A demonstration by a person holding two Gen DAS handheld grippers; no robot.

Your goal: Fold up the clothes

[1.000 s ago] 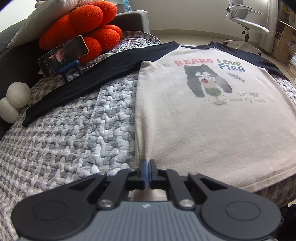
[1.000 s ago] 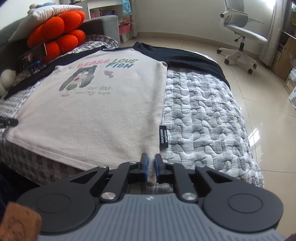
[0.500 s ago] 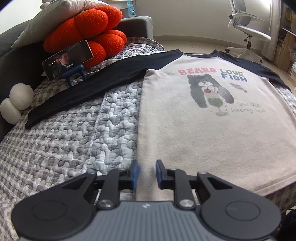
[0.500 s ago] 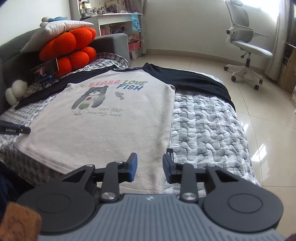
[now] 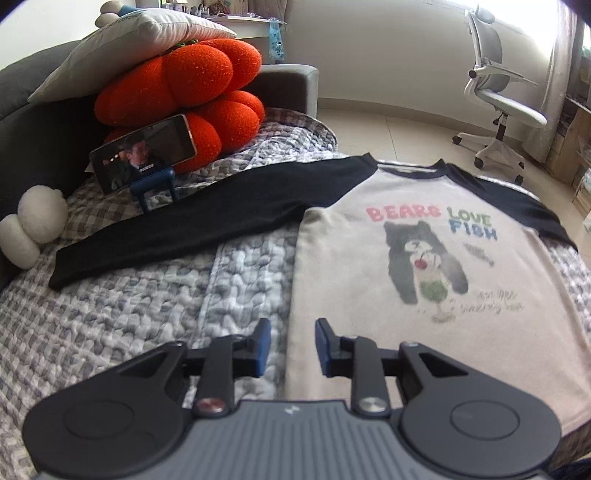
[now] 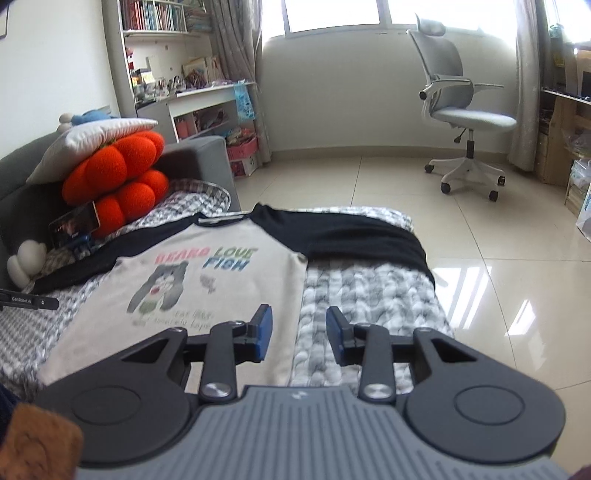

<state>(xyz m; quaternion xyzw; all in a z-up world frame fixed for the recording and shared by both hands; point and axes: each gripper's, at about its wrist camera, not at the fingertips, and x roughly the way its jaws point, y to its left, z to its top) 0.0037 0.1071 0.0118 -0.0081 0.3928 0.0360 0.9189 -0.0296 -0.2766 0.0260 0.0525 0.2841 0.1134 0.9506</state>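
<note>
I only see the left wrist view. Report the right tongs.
Observer: Right tongs are open and empty; the shirt's side edge shows in the gap.
Operator: Give me the far sleeve's end.
Observer: That sleeve runs to the bed's side edge and bends down over it.
Operator: Tell me what stands behind the cushions.
Observer: A bookshelf against the wall.

Bedroom: quilted bed (image 5: pixel 110 317), bookshelves (image 6: pixel 155 22)
</note>
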